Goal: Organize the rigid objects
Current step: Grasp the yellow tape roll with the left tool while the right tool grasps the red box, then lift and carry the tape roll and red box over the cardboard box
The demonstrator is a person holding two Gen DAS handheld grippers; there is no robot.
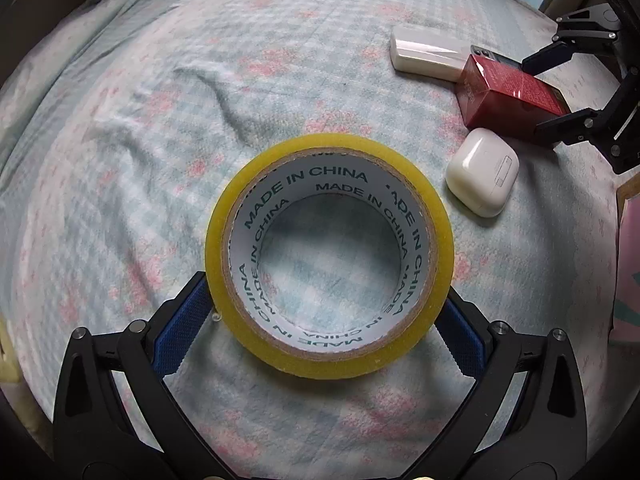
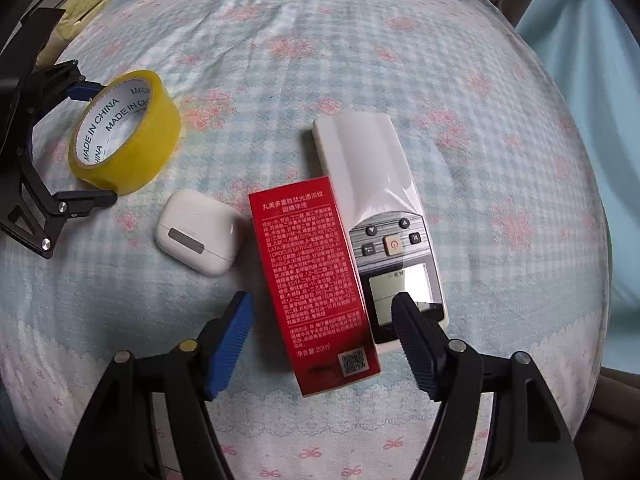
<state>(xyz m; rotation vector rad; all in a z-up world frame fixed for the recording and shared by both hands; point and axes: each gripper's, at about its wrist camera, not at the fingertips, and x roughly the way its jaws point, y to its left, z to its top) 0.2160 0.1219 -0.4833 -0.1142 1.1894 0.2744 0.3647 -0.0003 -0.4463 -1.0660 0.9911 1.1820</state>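
A home bedroom: floral checked bedsheet [image 2: 360,60], remote control [image 2: 372,184], earbud case [image 2: 198,236] on it.

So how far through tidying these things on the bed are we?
Looks done: the red box and the remote control lie side by side, the white earbud case close by. In hand: the left gripper is shut on the yellow tape roll, apart from the group. Left: bring the tape over; the right gripper is open around the red box.
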